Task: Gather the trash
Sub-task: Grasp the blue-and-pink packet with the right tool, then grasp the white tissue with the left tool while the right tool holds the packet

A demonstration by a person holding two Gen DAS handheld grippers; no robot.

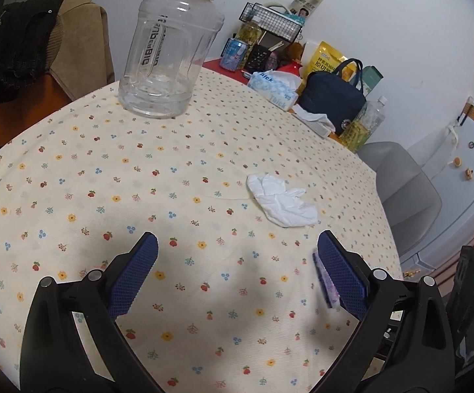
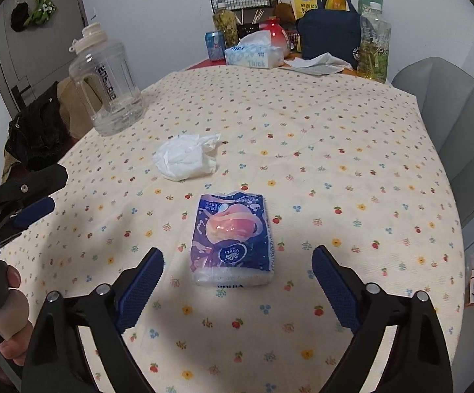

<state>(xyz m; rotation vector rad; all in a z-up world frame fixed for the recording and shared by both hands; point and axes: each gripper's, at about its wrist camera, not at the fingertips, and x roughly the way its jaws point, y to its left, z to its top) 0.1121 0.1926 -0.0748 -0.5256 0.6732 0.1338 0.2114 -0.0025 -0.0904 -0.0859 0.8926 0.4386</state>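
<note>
Paper, left wrist view: crumpled tissue lies on floral tablecloth, ahead of left gripper, fingers spread, empty
Handling: light, soft; pinch the raised folds
Right wrist view: right gripper spread, empty; Vinda tissue pack just ahead, slick wrapper, squashy
Only here: pack's printed face; left view shows just its edge

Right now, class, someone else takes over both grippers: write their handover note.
Left gripper: jaws open, empty, over the table.
Right gripper: jaws open, empty, the tissue packet lying just ahead between them.
Crumpled tissue lies loose on the floral tablecloth, beyond the packet, near the clear jug.
Done: nothing collected yet.
Left: pick up the crumpled tissue, probably the packet too; no bin in view.
</note>
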